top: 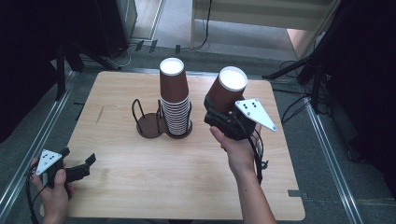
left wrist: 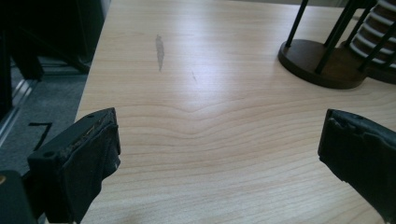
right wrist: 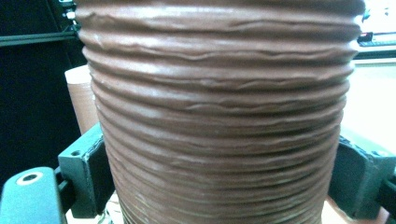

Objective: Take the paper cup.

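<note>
I had the right tool point(top: 219, 113) clamped on an inverted brown cup point(top: 226, 91), left tool point(top: 77, 165) wide at the surface's near-left corner; next, seat it on the stack point(top: 175, 100).

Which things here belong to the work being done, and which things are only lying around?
In the job:
- brown cup, held upside down in the right gripper
- stack of cups
- cup holder

Only around:
- left gripper, open and idle
- cables on the floor
</note>
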`<state>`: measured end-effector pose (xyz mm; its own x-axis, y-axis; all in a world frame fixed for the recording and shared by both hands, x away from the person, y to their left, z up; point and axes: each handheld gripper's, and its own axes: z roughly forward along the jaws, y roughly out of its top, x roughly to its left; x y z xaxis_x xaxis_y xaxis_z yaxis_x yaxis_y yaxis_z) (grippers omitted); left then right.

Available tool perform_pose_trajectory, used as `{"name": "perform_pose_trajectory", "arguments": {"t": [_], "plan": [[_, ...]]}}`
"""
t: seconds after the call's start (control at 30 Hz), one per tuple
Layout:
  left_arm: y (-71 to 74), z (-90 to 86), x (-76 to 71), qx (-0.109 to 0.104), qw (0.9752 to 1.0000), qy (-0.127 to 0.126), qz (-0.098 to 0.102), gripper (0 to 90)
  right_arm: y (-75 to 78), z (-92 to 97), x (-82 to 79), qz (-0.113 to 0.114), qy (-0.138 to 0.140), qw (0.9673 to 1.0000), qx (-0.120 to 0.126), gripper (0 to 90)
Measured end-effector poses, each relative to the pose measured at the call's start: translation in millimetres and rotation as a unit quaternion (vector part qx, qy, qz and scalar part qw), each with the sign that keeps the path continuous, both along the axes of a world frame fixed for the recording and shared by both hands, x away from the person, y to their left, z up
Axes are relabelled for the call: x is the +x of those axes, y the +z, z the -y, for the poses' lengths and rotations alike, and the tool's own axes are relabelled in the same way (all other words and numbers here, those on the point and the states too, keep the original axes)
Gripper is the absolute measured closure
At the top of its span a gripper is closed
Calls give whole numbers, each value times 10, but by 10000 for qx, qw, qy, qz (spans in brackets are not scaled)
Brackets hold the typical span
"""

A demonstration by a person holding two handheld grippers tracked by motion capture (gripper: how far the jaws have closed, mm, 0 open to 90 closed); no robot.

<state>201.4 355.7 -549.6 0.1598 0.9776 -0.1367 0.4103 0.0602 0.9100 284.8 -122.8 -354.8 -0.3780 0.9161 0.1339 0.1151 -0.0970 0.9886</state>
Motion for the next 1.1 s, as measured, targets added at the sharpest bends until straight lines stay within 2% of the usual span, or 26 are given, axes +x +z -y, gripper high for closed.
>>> {"name": "perform_pose_trajectory", "arguments": {"t": [0.17,0.27,0.43,0.67,0.77,0.83,0.9,0.93,1.0,1.1], "plan": [[6,-48,-10,-254,9996,-79,6,0,-167,114,-75,-128,-88,9999,14,108],[8,-67,-18,-345,9994,-97,15,0,-277,156,-99,-217,-104,9997,-65,108],[9,-45,-8,-231,9997,-90,1,0,-406,218,-131,-292,-151,9994,-55,108],[13,-61,-12,-300,9995,-99,-27,0,-568,258,-166,-378,-181,9990,-134,108],[28,-60,-21,-250,9995,-171,56,0,-631,265,-172,-354,-201,9988,-270,108],[33,-36,-11,-158,9998,-128,16,0,-688,270,-173,-389,-186,9984,-360,108],[38,-7,0,-84,9998,-189,-20,0,-746,270,-176,-409,-179,9980,-449,108],[47,3,8,-143,9996,-230,-37,0,-772,270,-176,-443,-168,9979,-439,108],[85,24,23,-431,9986,-301,-19,0,-822,268,-179,-446,-166,9977,-472,109],[183,117,31,-425,9980,-469,76,0,-875,255,-187,-452,-117,9970,-610,109]]}}
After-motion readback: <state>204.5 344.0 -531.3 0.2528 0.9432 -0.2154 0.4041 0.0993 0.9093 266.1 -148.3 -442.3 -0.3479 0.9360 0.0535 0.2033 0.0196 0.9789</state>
